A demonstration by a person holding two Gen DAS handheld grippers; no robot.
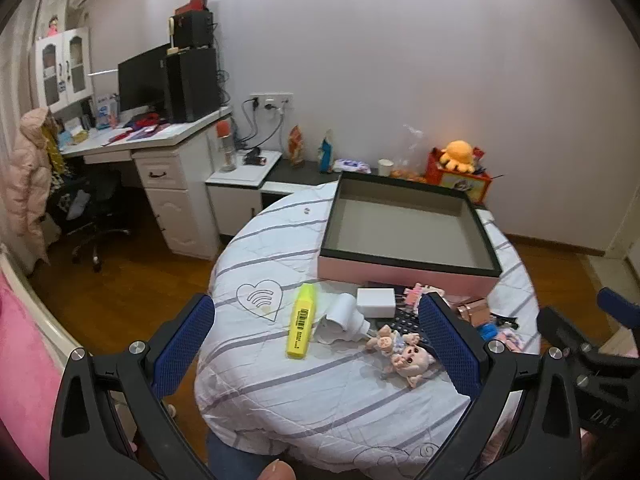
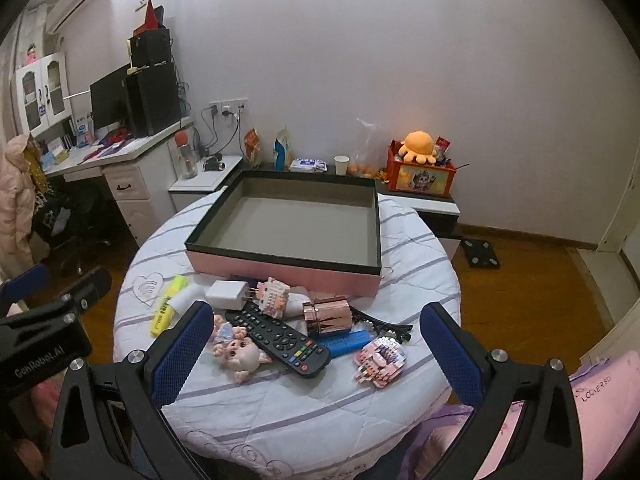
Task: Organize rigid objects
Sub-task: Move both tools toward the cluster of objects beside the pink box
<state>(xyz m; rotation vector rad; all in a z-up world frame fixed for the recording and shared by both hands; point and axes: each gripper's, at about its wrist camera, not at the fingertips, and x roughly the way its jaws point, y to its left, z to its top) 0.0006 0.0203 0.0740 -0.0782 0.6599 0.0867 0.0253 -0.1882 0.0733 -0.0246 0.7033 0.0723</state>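
Observation:
A pink box (image 2: 280,270) with a dark rim and empty grey inside sits at the back of the round table; it also shows in the left wrist view (image 1: 400,276). In front of it lie a yellow highlighter (image 1: 302,321), a white charger (image 2: 227,294), a black remote (image 2: 280,338), a pig figurine (image 2: 242,354), a rose-gold cylinder (image 2: 326,316), a blue lighter (image 2: 347,342) and two pink block models (image 2: 380,360). My left gripper (image 1: 316,344) is open above the table's near left edge. My right gripper (image 2: 316,350) is open above the near edge, over the remote.
The table wears a white striped cloth (image 2: 300,400). A desk (image 1: 160,140) with a monitor and a computer tower stands to the left. A low cabinet (image 2: 436,208) behind the table bears an orange plush box (image 2: 420,172). Wooden floor surrounds the table.

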